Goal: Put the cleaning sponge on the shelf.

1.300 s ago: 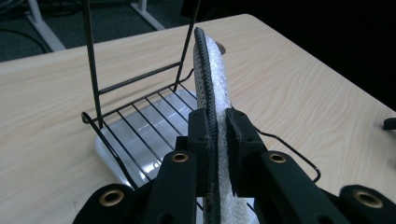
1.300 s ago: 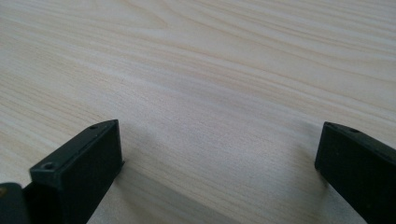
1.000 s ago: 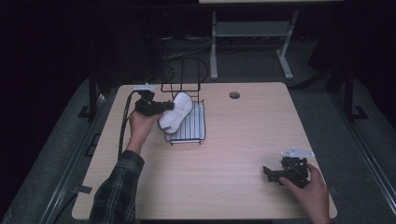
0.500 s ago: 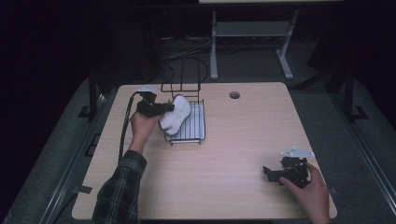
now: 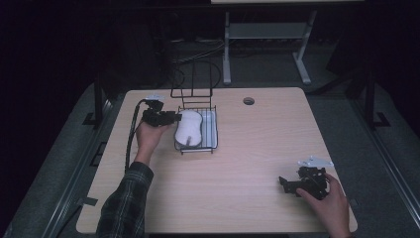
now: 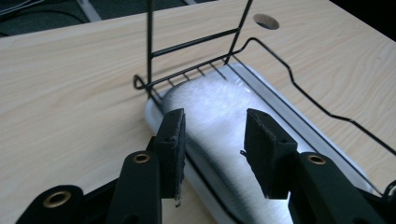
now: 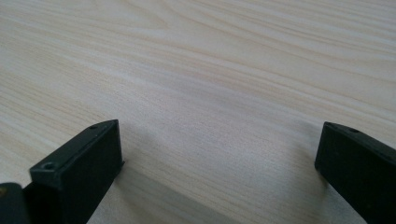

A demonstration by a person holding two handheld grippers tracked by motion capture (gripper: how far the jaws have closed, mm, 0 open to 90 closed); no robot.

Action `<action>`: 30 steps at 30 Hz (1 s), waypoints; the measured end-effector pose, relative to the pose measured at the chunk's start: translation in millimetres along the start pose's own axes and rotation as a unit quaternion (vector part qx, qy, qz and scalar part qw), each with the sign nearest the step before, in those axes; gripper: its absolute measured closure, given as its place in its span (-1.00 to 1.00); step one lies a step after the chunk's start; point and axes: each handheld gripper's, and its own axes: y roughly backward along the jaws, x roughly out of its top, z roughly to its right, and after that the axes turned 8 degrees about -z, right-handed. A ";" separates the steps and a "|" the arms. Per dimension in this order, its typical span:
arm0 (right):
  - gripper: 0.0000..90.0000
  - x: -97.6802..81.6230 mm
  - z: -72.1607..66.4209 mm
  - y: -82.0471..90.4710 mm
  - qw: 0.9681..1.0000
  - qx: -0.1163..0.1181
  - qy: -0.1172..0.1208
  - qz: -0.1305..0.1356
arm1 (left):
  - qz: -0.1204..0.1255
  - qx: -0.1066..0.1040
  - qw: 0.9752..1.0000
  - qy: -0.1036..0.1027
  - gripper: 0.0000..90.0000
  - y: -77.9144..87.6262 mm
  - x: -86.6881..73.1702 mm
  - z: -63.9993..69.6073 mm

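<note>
Rack back: the wire rack [image 5: 197, 124] has tall upright loops at its far end, which block entry from behind.
Rack top: open above the white slipper [image 5: 188, 130].
Desk [image 5: 257, 144]: wide bare wood lies between the rack and the right claw [image 5: 283, 183].

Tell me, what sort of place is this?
Probably a lab or workshop, not a home: a bare wooden table with a cable hole, dark floor with loose cables, and a hand-held gripper beside a wire rack.

Dark room, pale wooden table [image 5: 257, 148]
</note>
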 end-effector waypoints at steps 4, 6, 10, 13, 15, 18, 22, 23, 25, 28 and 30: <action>-1.00 0.0 0.0 0.0 1.000 0.000 0.000 0.000 | 0.000 -0.002 1.000 0.005 0.30 3.2 -11.4 -2.6; -1.00 0.0 0.0 0.0 1.000 0.000 0.000 0.000 | -0.003 -0.005 1.000 0.005 0.34 3.9 -15.8 -2.0; -1.00 0.0 0.0 0.0 1.000 0.000 0.000 0.000 | 0.005 -0.005 1.000 -0.009 0.44 5.8 -24.5 2.7; -1.00 0.0 0.0 0.0 1.000 0.000 0.000 0.000 | 0.010 -0.016 1.000 -0.019 0.47 5.7 -29.2 10.1; -1.00 0.0 0.0 0.0 1.000 0.000 0.000 0.000 | 0.009 -0.019 0.999 -0.024 0.47 5.2 -30.0 12.7; -1.00 0.0 0.0 0.0 1.000 0.000 0.000 0.000 | 0.002 -0.031 0.999 -0.042 0.47 0.1 -32.0 24.5; -1.00 0.0 0.0 0.0 1.000 0.000 0.000 0.000 | -0.011 -0.030 0.998 -0.061 0.47 -8.7 -31.3 36.1; -1.00 0.0 0.0 0.0 1.000 0.000 0.000 0.000 | -0.013 -0.030 0.997 -0.064 0.47 -10.4 -31.0 38.3; -1.00 0.0 0.0 0.0 1.000 0.000 0.000 0.000 | -0.012 -0.031 0.997 -0.067 0.47 -12.9 -29.9 40.7; -1.00 0.0 -0.1 0.0 1.000 0.000 0.000 0.000 | -0.013 -0.031 0.997 -0.070 0.47 -14.6 -28.8 41.9; -1.00 0.0 0.0 0.0 1.000 0.000 0.000 0.000 | -0.009 -0.035 0.997 -0.066 0.48 -16.3 -28.5 43.2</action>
